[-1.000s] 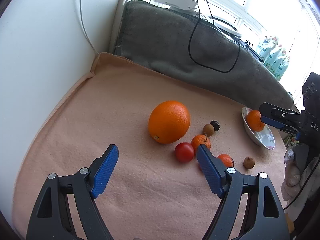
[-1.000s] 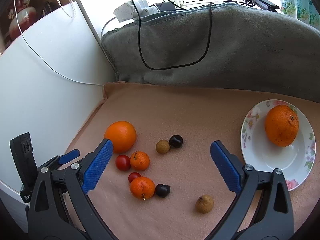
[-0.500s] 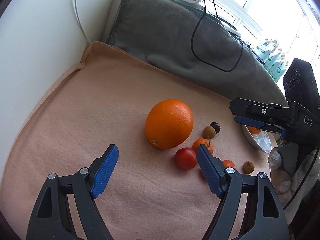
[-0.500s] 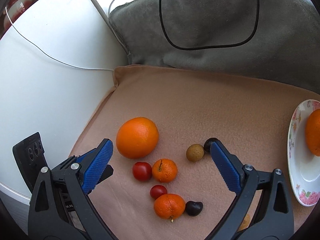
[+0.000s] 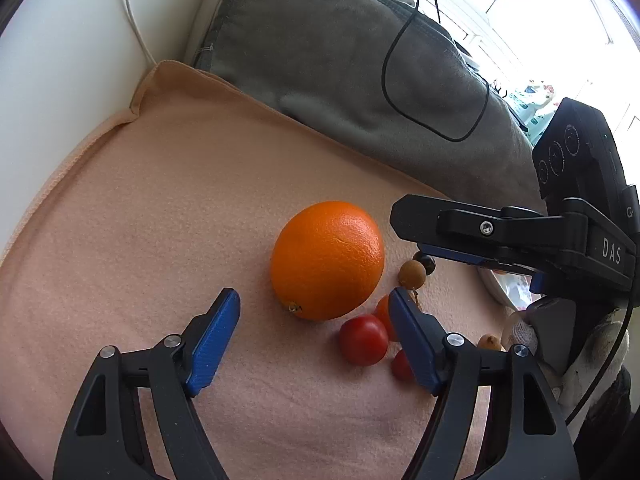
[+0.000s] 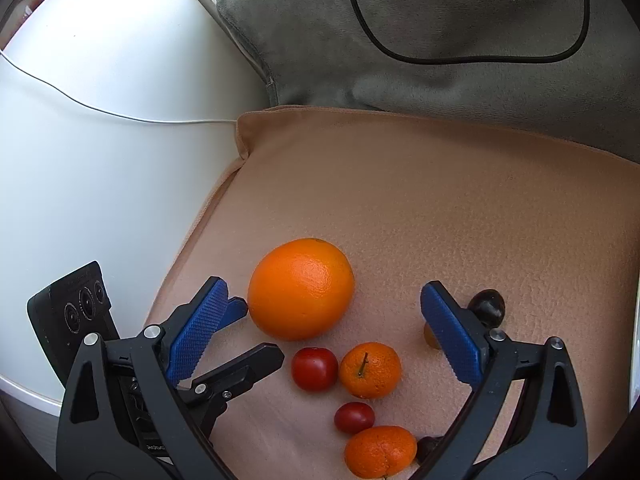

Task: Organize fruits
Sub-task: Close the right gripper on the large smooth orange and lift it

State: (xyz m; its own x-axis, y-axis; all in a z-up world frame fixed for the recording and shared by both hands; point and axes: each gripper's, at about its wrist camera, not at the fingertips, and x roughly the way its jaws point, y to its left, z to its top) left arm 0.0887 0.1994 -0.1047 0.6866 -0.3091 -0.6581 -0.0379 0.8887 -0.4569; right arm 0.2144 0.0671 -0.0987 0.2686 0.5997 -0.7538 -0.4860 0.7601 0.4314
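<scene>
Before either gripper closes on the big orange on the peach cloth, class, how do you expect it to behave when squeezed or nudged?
The big orange is round and lies loose on the peach cloth, so a nudge would probably roll it, perhaps into the cherry tomato beside it. Its pebbled peel likely grips the ribbed pads. It looks firm and fairly heavy beside the small fruit.

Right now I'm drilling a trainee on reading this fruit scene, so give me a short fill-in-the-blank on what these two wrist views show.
1. The large orange lies on a ____-coloured cloth.
2. Both the left gripper and the right gripper have their jaws ____.
3. A black cable loops across the ____ cushion behind the cloth.
4. Directly beside the bigger tomato sits a small ____ with a stem.

Missing words: peach; open; grey; mandarin
</scene>
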